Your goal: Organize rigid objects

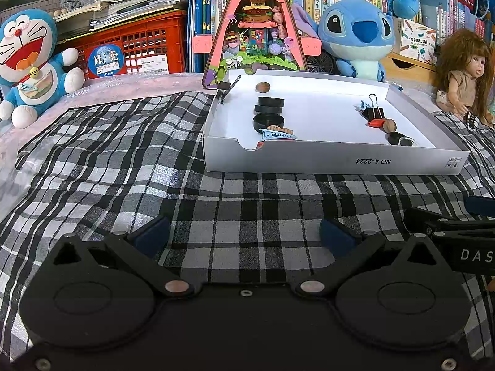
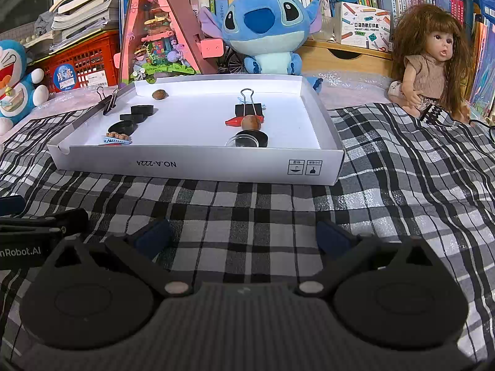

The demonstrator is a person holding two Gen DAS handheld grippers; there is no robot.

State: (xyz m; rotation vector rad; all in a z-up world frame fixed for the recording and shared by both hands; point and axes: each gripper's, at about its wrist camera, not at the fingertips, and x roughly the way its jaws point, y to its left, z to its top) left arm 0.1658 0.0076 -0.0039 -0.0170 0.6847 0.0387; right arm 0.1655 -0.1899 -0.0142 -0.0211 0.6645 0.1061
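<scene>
While you held both grippers low over the plaid cloth, the left gripper and right gripper had their fingers wide and empty, likely poised for a reach. Beyond them the tray held the objects in two groups: black caps left, a binder clip and nut right, apparently sorted.
</scene>
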